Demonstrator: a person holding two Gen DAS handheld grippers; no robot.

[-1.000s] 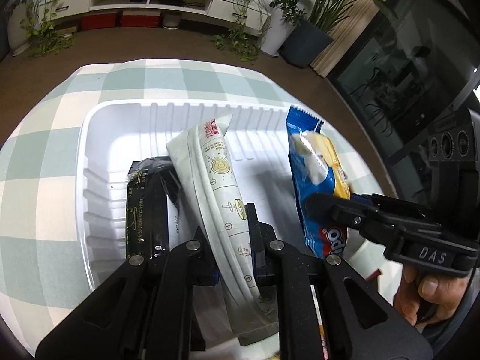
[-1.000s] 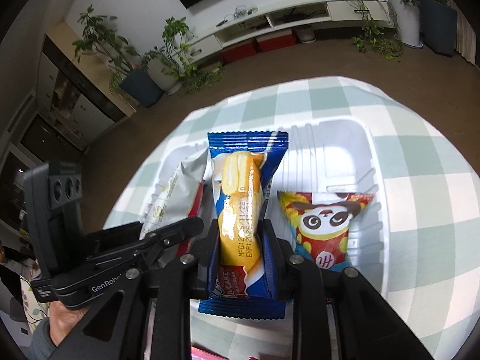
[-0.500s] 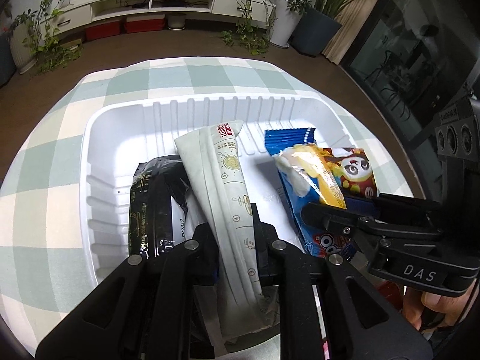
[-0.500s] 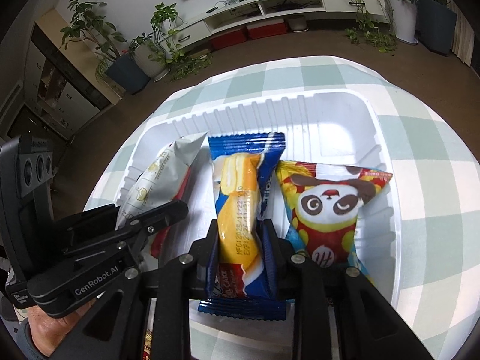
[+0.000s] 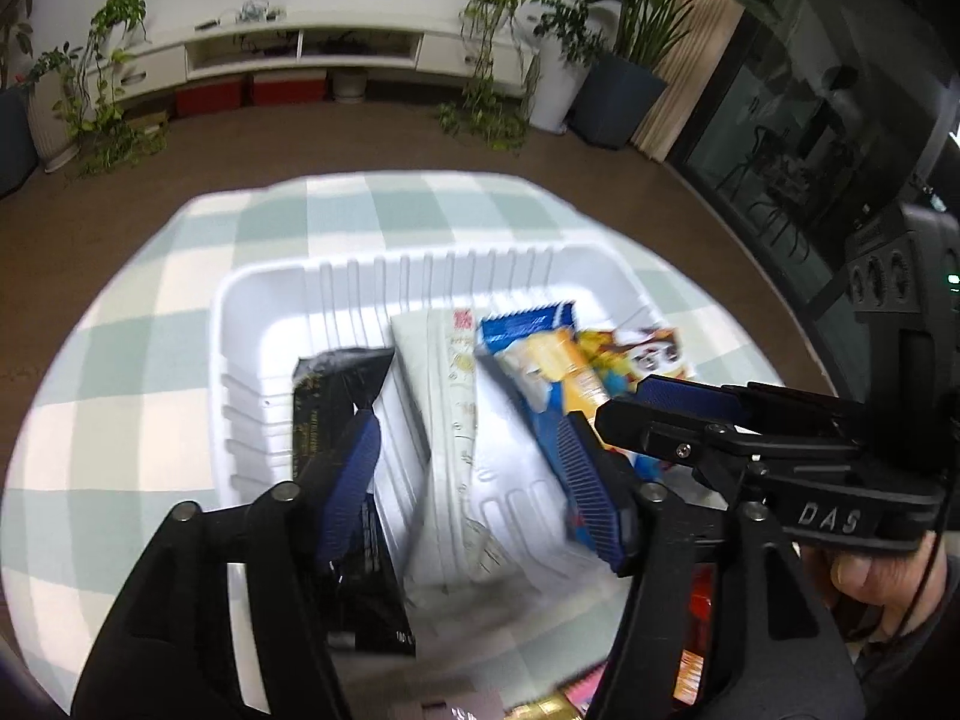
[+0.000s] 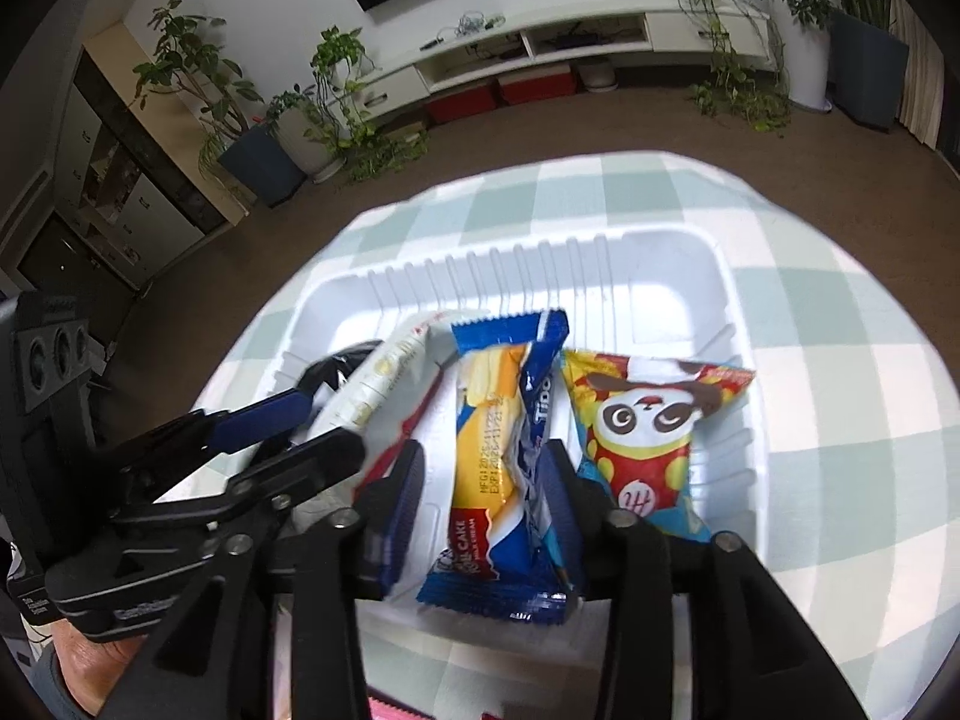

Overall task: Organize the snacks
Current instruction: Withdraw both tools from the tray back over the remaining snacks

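A white plastic tray (image 5: pixel 270 300) (image 6: pixel 660 264) sits on a green-checked tablecloth. In it lie a black packet (image 5: pixel 324 402), a white packet (image 5: pixel 450 420) (image 6: pixel 384 384), a blue roll-cake packet (image 5: pixel 540 360) (image 6: pixel 504 450) and a red panda packet (image 5: pixel 648 351) (image 6: pixel 648 438). My left gripper (image 5: pixel 474 468) is open above the white packet, which lies loose between its fingers. My right gripper (image 6: pixel 480 498) is open around the blue packet, which rests in the tray. Each gripper shows in the other's view.
More packets lie at the near table edge, a red one (image 5: pixel 699 606) and a pink one (image 6: pixel 396 711). The table's far edge drops to a brown floor. Potted plants (image 5: pixel 618 60) and a low white cabinet (image 5: pixel 288 48) stand beyond.
Both grippers have opened and let go: the white packet and the blue packet now lie in the tray. Both grippers have drawn back a little.
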